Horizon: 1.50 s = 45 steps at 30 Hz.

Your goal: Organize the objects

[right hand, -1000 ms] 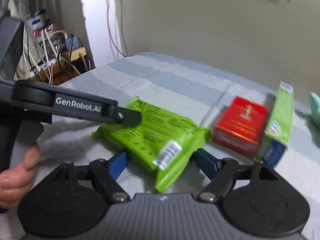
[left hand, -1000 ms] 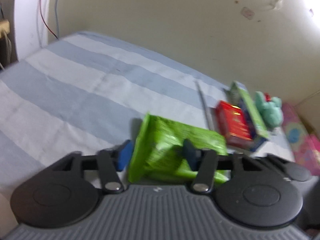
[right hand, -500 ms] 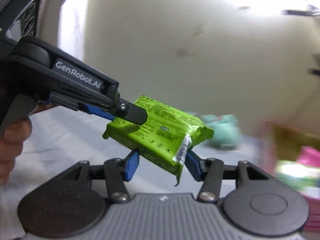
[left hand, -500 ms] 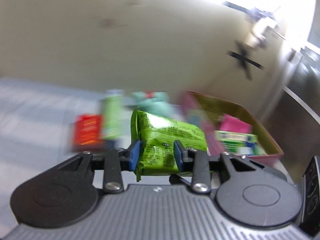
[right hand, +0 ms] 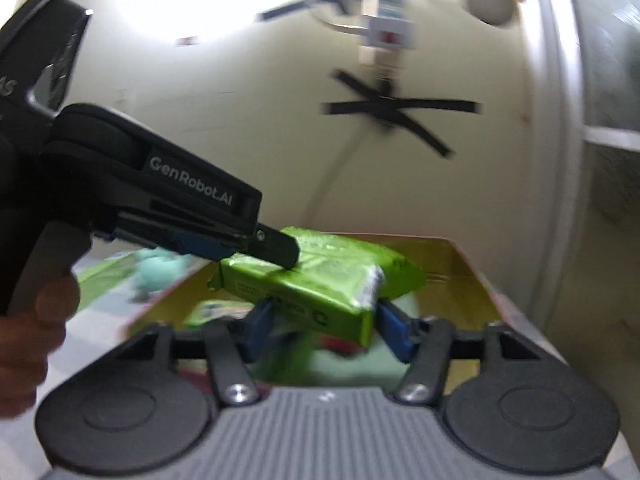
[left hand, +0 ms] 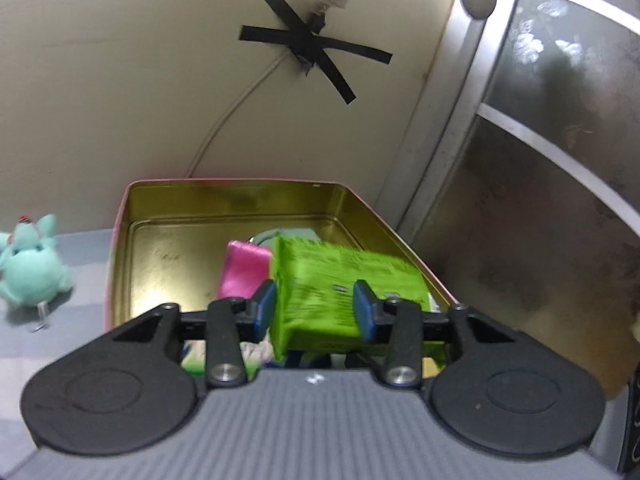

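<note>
Left wrist view shows our left gripper [left hand: 314, 306] with its jaws pressed on both sides of the green packet [left hand: 340, 284], which hangs above the open gold tin [left hand: 168, 196] with pink outer walls. The right gripper [right hand: 322, 326] has its jaws around the other end of the same packet, and they seem to touch it, so we carry it with two hands together.

Inside the tin we see a pink pouch [left hand: 244, 270] just beside the packet, and other things under it that are too blurred to name. A mint plush toy [left hand: 30, 268] sits on the striped bed [left hand: 52, 344], outside the tin on its left.

To do this step well, we think both grippers should go down at the same speed, so the packet stays flat and does not twist. We should place it in the bare part of the tin floor, to the left of the pink pouch, and not on the wall. We judge it better to open one gripper first, then the other, low over the floor.
</note>
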Available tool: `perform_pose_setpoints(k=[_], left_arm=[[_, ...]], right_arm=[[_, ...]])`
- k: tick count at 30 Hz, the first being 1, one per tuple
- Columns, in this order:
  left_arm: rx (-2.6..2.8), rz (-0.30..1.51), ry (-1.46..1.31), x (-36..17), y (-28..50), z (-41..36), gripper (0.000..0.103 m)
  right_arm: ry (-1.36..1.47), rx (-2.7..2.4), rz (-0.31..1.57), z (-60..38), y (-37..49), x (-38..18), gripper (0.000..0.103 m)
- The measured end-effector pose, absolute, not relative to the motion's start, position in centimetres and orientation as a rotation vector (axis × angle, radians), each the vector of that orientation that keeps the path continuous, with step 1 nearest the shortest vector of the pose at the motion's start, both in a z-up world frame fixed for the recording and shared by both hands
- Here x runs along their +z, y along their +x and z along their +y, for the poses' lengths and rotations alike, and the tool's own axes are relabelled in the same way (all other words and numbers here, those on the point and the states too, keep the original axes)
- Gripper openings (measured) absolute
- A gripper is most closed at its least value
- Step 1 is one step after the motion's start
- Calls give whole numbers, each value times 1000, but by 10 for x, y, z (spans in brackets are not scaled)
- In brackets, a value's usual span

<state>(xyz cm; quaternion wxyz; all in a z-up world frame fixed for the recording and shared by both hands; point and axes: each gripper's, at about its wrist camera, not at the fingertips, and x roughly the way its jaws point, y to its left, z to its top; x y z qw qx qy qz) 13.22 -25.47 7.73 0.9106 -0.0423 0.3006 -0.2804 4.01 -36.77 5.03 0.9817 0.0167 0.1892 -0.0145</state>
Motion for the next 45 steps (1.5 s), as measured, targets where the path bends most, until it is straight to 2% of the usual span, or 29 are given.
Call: perform_pose_setpoints(k=[6,15,27,37,45], left_arm=[[-527,592,-74,71,134,-244,49],[-440,512,90,79,89,-190,49],[-270,573,58,72,73,-100,49],[-298,564,27,60,38,-105,52],[-318,472,133,21,19,-116,54]], right_arm=[[121,-45,357,-385,34,35,83],[192,2,265,-352,-16,56,83],[165,40,209,-281,-49,75,82],[224,-56,189,-287,-88,61,79],[278,-101,254,-304,-80,25,79]])
